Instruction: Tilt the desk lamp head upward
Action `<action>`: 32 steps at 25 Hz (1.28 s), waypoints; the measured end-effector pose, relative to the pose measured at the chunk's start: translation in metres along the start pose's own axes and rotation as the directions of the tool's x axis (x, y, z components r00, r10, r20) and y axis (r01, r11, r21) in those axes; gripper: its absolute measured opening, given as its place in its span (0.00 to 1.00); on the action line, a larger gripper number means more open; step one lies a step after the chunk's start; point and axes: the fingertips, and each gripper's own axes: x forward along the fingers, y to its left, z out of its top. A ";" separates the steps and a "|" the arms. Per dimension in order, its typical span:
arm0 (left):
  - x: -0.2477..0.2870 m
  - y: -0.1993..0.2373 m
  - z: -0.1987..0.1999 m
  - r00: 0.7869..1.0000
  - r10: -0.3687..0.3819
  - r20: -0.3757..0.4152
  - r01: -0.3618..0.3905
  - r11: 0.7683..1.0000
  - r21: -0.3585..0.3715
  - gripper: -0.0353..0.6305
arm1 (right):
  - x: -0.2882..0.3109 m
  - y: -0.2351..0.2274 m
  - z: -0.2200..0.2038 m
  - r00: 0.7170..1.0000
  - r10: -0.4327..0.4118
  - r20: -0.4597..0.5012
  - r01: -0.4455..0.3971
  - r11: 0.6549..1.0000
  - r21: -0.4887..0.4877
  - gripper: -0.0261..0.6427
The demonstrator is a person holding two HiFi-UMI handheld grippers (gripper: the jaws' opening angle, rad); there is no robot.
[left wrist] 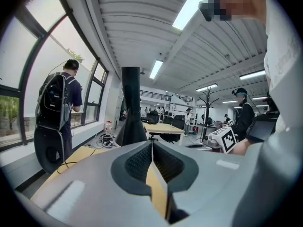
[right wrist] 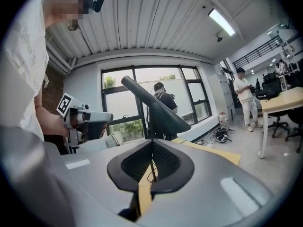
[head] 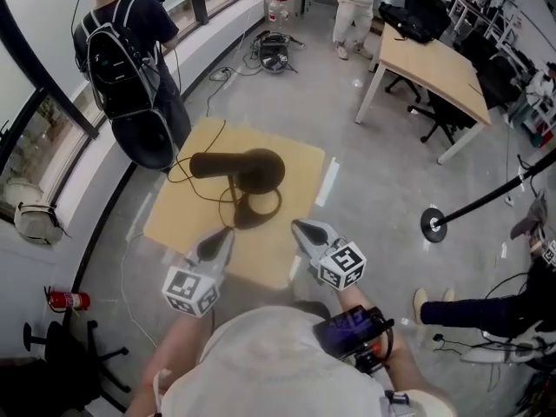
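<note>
Black desk lamp point(head: 252, 170) about the middle of the light wooden table point(head: 174, 224). Ring base point(head: 258, 208) toward the near side, thin cable point(head: 180, 179) looping off to the left. In the right gripper view, lamp head point(right wrist: 158, 110) on a slant: narrow end high at the left, wide end lower at the right.

Left gripper point(head: 215, 246) over the near edge of the table, to the near left of the base. Jaws clenched together, nothing between them. Right gripper point(head: 304, 230) at the near right of the base, likewise closed tight and empty. Both near the lamp but apart from it, no contact with head, stem or base in any view.

As a judgement on progress: no grip on the head at this moment, so no tilting under way. Hard to say from these views alone whether the head already stands at its raised angle or still waits to be lifted. The slant fits either reading.

If not yet done, then left to do: open one pair of jaws, bring it to the head, close on it and turn it upward, perhaps with the other gripper steadying the base. If done, nothing left but to draw back.
</note>
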 end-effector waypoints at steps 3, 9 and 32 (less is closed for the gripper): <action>0.007 0.005 0.010 0.998 0.069 0.001 -0.069 0.998 0.006 0.09 | 0.008 -0.015 0.003 0.999 0.045 -0.009 -0.045 0.999 0.012 0.06; 0.015 0.014 0.037 0.979 0.205 0.012 -0.205 0.978 0.032 0.12 | 0.024 -0.057 0.010 0.996 0.091 -0.013 -0.090 0.995 0.047 0.06; -0.014 0.033 0.172 0.811 0.571 0.128 -0.585 0.780 0.223 0.25 | 0.119 -0.173 0.030 0.992 0.121 -0.041 -0.101 0.940 0.327 0.10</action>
